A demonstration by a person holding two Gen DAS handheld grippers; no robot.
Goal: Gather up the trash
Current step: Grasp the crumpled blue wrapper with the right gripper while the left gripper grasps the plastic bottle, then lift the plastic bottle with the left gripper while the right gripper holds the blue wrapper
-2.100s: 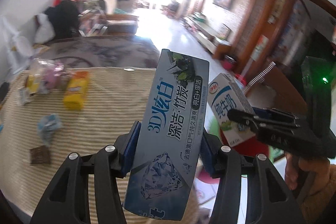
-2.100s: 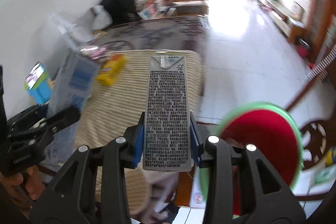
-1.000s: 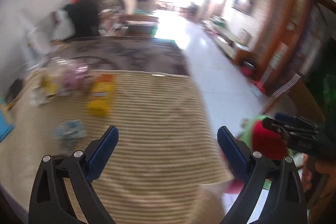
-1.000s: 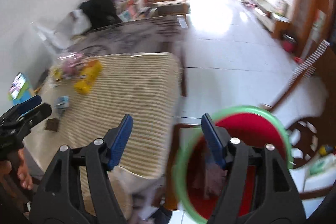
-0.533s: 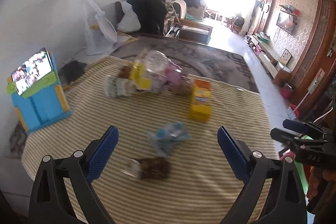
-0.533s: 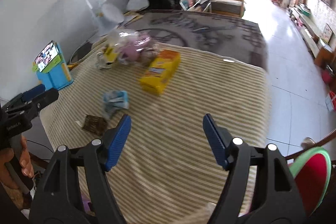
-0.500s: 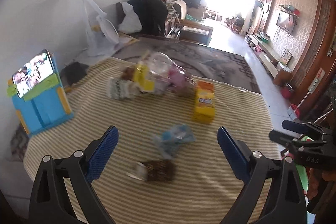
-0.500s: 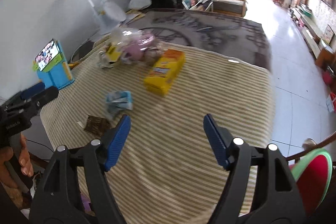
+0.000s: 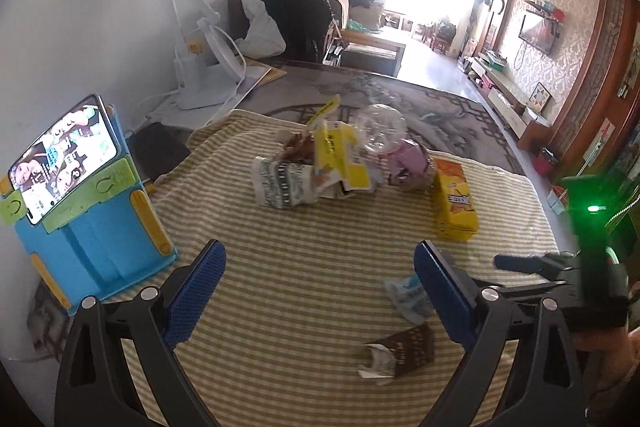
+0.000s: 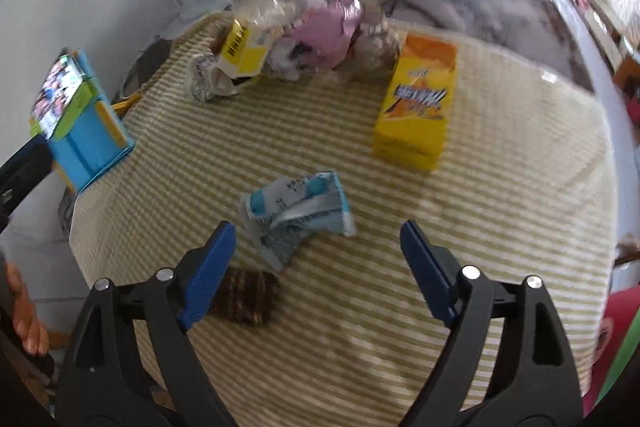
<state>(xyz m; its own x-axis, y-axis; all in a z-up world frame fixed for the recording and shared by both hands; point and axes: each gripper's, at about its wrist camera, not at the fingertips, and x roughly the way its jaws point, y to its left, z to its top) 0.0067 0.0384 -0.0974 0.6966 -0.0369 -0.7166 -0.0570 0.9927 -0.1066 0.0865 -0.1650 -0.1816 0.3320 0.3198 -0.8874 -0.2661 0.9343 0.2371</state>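
Observation:
Trash lies on a striped cloth table [image 9: 312,267]. A yellow box [image 9: 456,205] [image 10: 418,107] lies at the right. A crumpled blue-white wrapper [image 10: 298,211] [image 9: 406,293] and a brown wrapper [image 10: 244,297] [image 9: 402,351] lie near the front. A pile with a yellow carton [image 9: 336,155], a patterned carton [image 9: 280,183], clear plastic and a pink bag [image 10: 320,31] sits at the back. My left gripper [image 9: 320,291] is open and empty above the cloth. My right gripper [image 10: 316,267] is open and empty just above the blue-white wrapper; it also shows in the left wrist view [image 9: 532,267].
A blue stand with a phone [image 9: 76,179] stands at the table's left edge. A white fan [image 9: 208,67] stands behind the table by the wall. The red bin with a green rim [image 10: 616,339] shows at the lower right, off the table.
Both grippers let go of the toothpaste box and milk carton over the red bin, opened, and swung back to the table. The right gripper has come down close over the blue-white wrapper.

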